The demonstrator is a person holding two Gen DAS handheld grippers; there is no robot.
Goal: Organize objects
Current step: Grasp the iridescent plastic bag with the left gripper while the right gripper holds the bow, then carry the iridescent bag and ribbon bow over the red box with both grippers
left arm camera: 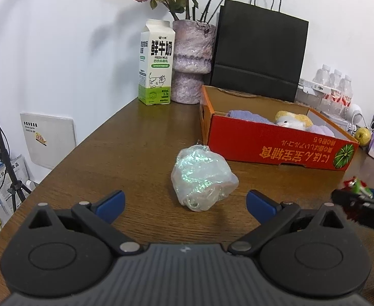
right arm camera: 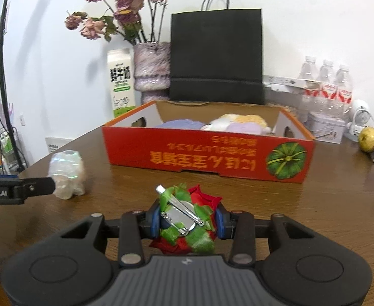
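My right gripper (right arm camera: 187, 220) is clenched on a red and green fabric flower clip (right arm camera: 187, 219), its silver metal clasp turned up toward the camera; the blue pads press it from both sides, low over the brown wooden table (right arm camera: 327, 204). From my left wrist view the same clip (left arm camera: 356, 185) shows only as a red and green scrap at the far right edge.

My left gripper (left arm camera: 185, 205) is released, jaws spread wide, with a crumpled iridescent plastic bundle (left arm camera: 203, 178) lying on the table just ahead, between the fingertips' line and beyond it, not touching either one. In the right view that bundle (right arm camera: 67, 174) sits just past my left tool, whose side reads "Robot.AI".

Behind both items stands the open red cardboard box (right arm camera: 207, 158), printed upside down with orange East Asian characters and a green squash picture. Inside it lie lavender cloths (right arm camera: 179, 123) and a yellow and white plush toy (left arm camera: 292, 121).

Further back, against the white wall, a milk carton (left arm camera: 156, 62) reads "FRESH MILK" under large Chinese characters, with a cow drawing and "3.3" on its green base. Touching its side is a mottled purple vase (left arm camera: 192, 61) of dried roses, then a black paper bag (left arm camera: 261, 51) with handles. To the right are water bottles (right arm camera: 327, 81) with red labels, a white tin (right arm camera: 327, 127) and a yellowish apple (right arm camera: 369, 139).
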